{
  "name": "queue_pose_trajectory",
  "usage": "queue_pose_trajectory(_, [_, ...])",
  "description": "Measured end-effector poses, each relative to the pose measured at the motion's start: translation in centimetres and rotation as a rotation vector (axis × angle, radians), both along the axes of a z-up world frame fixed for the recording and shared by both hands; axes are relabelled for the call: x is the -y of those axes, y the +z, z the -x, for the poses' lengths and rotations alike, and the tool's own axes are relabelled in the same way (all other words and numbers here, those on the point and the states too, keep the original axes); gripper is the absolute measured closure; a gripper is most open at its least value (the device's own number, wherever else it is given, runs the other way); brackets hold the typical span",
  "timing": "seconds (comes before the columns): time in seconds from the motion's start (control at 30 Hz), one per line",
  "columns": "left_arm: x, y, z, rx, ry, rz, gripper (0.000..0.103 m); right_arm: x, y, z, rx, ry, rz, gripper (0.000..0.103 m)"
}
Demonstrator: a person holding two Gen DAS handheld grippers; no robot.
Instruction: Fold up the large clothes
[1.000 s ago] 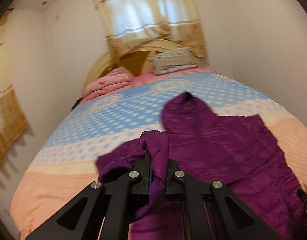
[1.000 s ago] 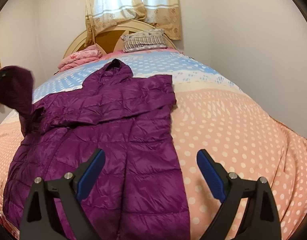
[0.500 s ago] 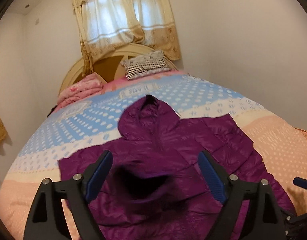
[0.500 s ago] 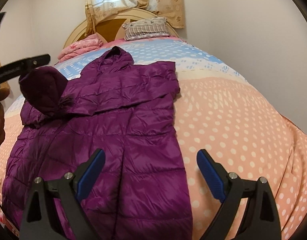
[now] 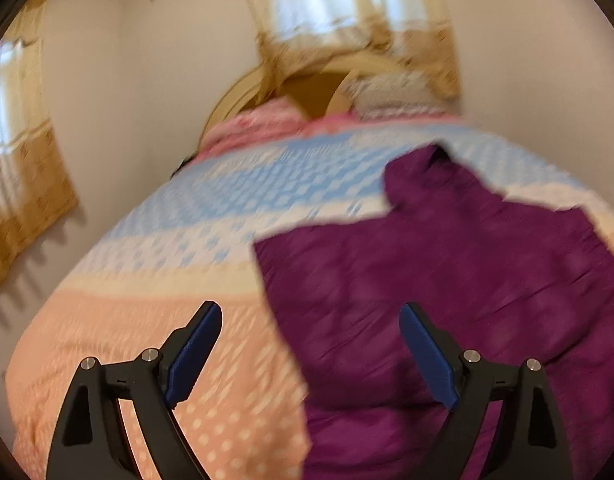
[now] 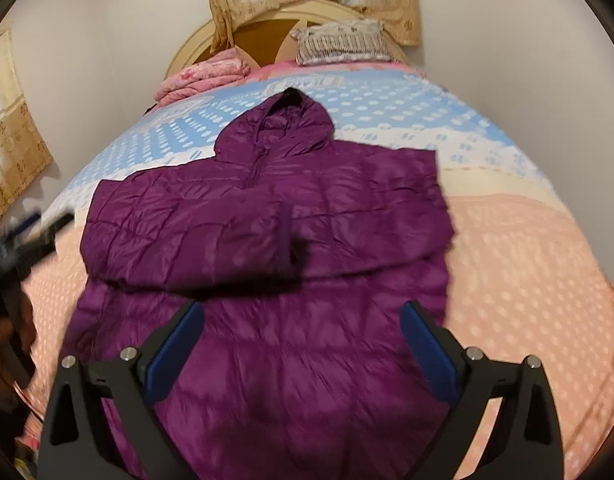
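Observation:
A purple hooded puffer jacket [image 6: 307,248] lies flat on the bed, hood toward the headboard. Both its sleeves lie folded across the chest; the left one's cuff [image 6: 285,236] rests near the middle. My right gripper [image 6: 301,320] is open and empty above the jacket's lower half. My left gripper [image 5: 309,324] is open and empty over the jacket's left edge [image 5: 283,320]; the jacket [image 5: 467,280] fills the right of that blurred view. The left gripper also shows blurred at the left edge of the right wrist view [image 6: 35,228].
The bed has a dotted spread, peach [image 6: 547,280] near me and blue [image 6: 387,108] farther off. A folded pink blanket [image 6: 203,76] and a striped pillow [image 6: 343,42] lie by the curved headboard [image 6: 263,32]. Curtained windows are behind and left. Walls flank the bed.
My left gripper let go of the sleeve, which now lies across the jacket's chest, and swung away to the left. My right gripper stayed open and shifted left over the jacket.

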State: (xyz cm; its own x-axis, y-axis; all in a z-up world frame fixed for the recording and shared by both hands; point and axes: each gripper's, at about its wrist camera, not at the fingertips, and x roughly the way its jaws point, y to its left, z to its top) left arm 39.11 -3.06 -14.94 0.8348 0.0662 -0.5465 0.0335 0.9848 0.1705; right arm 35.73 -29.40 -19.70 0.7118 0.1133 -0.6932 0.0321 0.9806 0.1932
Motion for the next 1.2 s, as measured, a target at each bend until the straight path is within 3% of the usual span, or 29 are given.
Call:
queue_pose_trajectory(0.1, [-2.4, -2.7, -1.1, -0.08, 0.064, 0.015, 0.012, 0.0, -1.2, -3.0, -0.025, -0.02, -0.053, 0.006])
queue_pose_trajectory(0.13, [-3.2, -3.4, -1.4, -0.104, 0.078, 0.032, 0.012, 0.1, -1.7, -3.9, -0.042, -0.01, -0.072, 0.012])
queue_pose_trajectory(0.2, [-4.6, -4.4, -1.5, -0.129, 0.096, 0.056, 0.012, 0.1, -2.8, -5.4, -0.08, 0.015, -0.112, 0.04])
queue_pose_trajectory(0.27, [-5.6, -4.8, -1.8, -0.147, 0.107, 0.066, 0.012, 0.1, -3.7, -6.2, -0.113, 0.041, -0.15, 0.088])
queue_pose_trajectory(0.5, [-7.5, -5.8, -2.6, -0.179, 0.143, 0.047, 0.012, 3.4, -1.7, -3.4, -0.012, -0.118, -0.058, 0.093])
queue_pose_trajectory(0.67, [-6.9, -5.7, -3.0, -0.214, 0.141, 0.08, 0.012, 5.6, -2.5, -3.1, -0.044, -0.185, -0.007, 0.091])
queue_pose_trajectory(0.7, [-6.6, -5.5, -3.0, -0.217, 0.135, 0.081, 0.012, 5.7, -2.6, -3.1, -0.046, -0.199, 0.005, 0.087])
queue_pose_trajectory(0.8, [-5.3, -4.0, -3.4, -0.207, 0.096, 0.086, 0.012, 6.4, -2.8, -3.0, -0.055, -0.231, 0.005, 0.064])
queue_pose_trajectory(0.9, [-3.9, -1.9, -4.3, -0.171, 0.065, 0.095, 0.012, 6.4, -2.2, -2.6, -0.047, -0.252, 0.041, 0.058])
queue_pose_trajectory(0.97, [-2.8, -0.6, -5.4, -0.154, 0.04, 0.114, 0.012, 6.8, -1.4, -2.0, -0.03, -0.289, 0.06, 0.038])
queue_pose_trajectory(1.03, [-1.6, 0.1, -6.8, -0.133, 0.03, 0.11, 0.012, 6.3, 0.1, -1.2, 0.037, -0.311, 0.09, 0.038])
queue_pose_trajectory(1.13, [0.1, -0.2, -9.5, -0.136, 0.012, 0.108, 0.012, 4.5, 1.7, -1.7, 0.083, -0.249, 0.12, 0.054])
queue_pose_trajectory(1.2, [1.1, -1.2, -11.3, -0.162, 0.004, 0.093, 0.012, 3.4, 2.2, -2.7, 0.091, -0.192, 0.096, 0.058])
